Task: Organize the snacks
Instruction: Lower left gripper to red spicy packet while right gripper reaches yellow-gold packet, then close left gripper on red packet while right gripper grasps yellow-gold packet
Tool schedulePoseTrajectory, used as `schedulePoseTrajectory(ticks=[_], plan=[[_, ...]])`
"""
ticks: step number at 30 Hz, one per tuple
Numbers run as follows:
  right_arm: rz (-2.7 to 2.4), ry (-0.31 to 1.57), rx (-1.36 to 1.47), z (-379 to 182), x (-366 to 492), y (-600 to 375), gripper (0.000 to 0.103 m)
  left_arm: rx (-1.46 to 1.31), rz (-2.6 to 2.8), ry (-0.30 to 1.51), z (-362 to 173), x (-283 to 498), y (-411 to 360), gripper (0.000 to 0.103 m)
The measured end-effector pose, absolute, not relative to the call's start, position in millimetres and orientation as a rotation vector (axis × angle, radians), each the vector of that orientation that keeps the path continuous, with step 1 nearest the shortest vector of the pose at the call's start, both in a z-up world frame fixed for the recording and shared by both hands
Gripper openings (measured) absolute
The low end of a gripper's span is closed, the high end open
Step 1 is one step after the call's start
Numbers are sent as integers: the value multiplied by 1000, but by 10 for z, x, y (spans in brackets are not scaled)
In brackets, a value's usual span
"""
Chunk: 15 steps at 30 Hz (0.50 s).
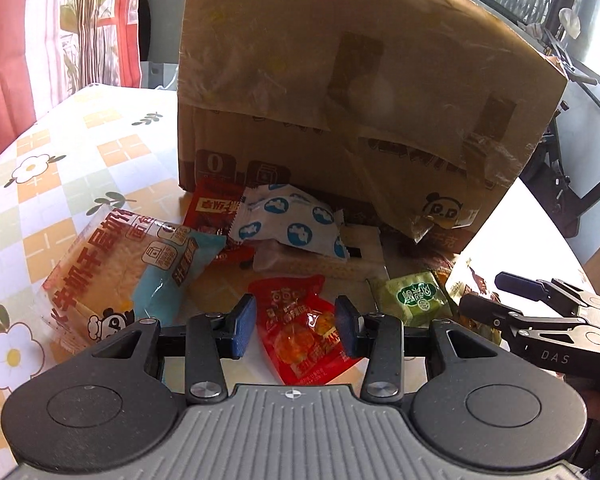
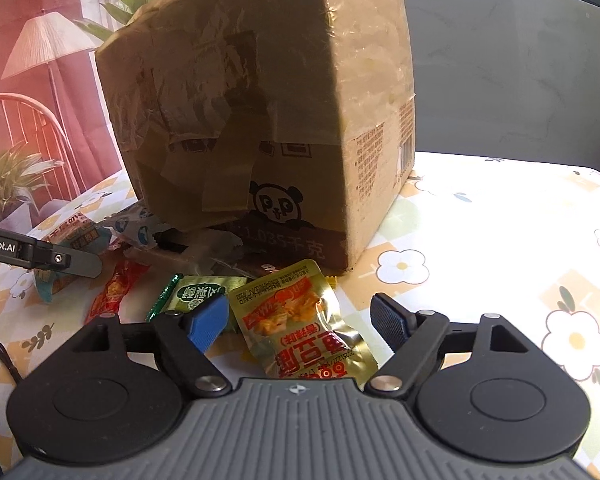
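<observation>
The left gripper sits low in the centre of its own view, jaws partly apart on either side of a red snack pouch that lies flat on the flowered tablecloth – the blue pads do not visibly press on it, so nothing is held. To the left lies a large bread packet; above the centre a white wrapper with blue dots rests on a dark red packet, both just in front of the taped cardboard box that fills the upper frame. A green wrapped snack lies right of centre.

The right gripper stands wide open – a gold foil pouch lies between its fingers, untouched by either pad, with the green snack just to its left in the right wrist view
</observation>
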State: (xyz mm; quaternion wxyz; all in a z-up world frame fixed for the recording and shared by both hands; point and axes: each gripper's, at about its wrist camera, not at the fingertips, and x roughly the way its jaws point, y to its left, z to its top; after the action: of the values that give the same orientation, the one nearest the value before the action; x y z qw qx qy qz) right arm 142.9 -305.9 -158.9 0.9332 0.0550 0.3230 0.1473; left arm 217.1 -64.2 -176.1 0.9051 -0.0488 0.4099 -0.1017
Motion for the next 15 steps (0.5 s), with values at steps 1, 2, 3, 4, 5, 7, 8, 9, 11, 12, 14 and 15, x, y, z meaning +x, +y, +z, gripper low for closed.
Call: schedulePoseTrajectory(ticks=[1,2,3,4,5,7,8,9,11,12,14,15], plan=[[309,674,107,-1596,1441,-3048,81,-102,-209,849,-1769,2168,-641,45],[315,688,100,-1604,1456,-3035,81,-106,-209,854,-1778,2172,-635,45],[320,701,90,-1615,1470,-3016,81,-113,-207,860,-1795,2178,-635,45],[324,713,77,-1627,1486,-2988,81,-120,-204,866,-1811,2182,-633,45],[325,715,60,-1631,1488,-2964,81,-127,-203,872,-1827,2184,-633,45],[329,715,41,-1637,1483,-2929,81,-137,-206,880,-1852,2187,-632,45],[334,714,32,-1637,1470,-2914,80,-140,-209,882,-1862,2188,-635,45],[342,710,32,-1637,1460,-2909,76,-142,-211,884,-1876,2189,-642,45],[352,702,35,-1637,1445,-2909,66,-140,-207,885,-1893,2188,-657,45],[356,698,43,-1637,1442,-2918,59,-138,-207,886,-1904,2190,-667,45],[359,692,61,-1635,1441,-2943,58,-140,-213,887,-1906,2186,-665,46],[364,683,70,-1628,1433,-2959,58,-142,-214,886,-1907,2183,-665,47]])
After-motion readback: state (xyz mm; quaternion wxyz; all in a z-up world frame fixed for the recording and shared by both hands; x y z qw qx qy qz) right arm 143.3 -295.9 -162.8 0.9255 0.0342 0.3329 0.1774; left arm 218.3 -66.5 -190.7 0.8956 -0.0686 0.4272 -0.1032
